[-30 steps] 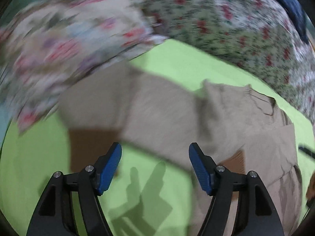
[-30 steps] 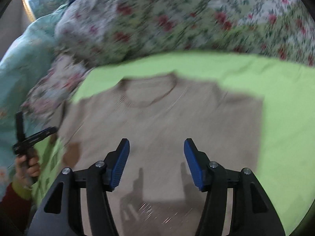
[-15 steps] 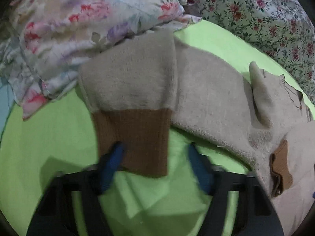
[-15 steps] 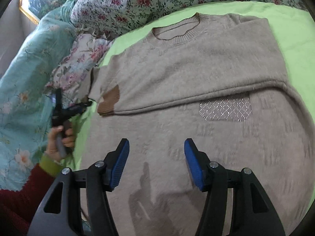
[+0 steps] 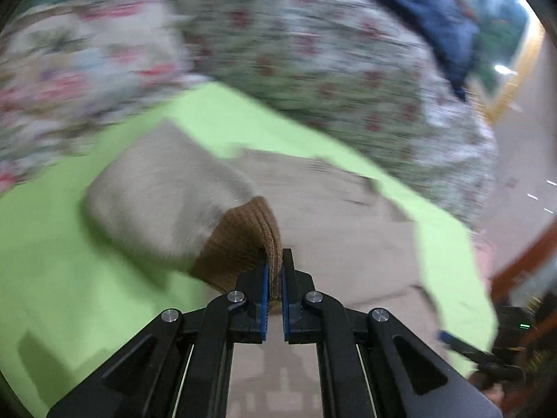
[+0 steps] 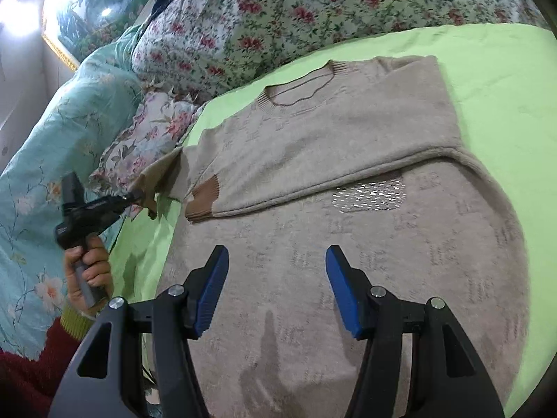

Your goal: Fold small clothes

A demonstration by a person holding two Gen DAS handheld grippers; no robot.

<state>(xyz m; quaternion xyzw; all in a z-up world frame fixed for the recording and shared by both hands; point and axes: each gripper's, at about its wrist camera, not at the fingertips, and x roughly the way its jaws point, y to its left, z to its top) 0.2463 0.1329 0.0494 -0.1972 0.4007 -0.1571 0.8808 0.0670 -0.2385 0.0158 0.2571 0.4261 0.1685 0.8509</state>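
A beige knit sweater lies flat on a lime-green sheet, one sleeve folded across its chest with the brown cuff at the left. In the left wrist view my left gripper is shut on the other sleeve's brown cuff, and the lifted sleeve bulges up behind it. The right wrist view shows that same left gripper at the sweater's left edge, pinching the cuff, held by a hand. My right gripper hovers open over the sweater's lower body, nothing between its fingers.
Floral pillows and a smaller floral cushion line the far side of the bed. A turquoise flowered quilt lies at the left. A dark blue cloth sits on top of the pillows. A red sleeve shows bottom left.
My left gripper went from open around the brown cuff to shut on it and lifted the sleeve off the sheet. The right gripper drifted sideways over the sweater, still open.
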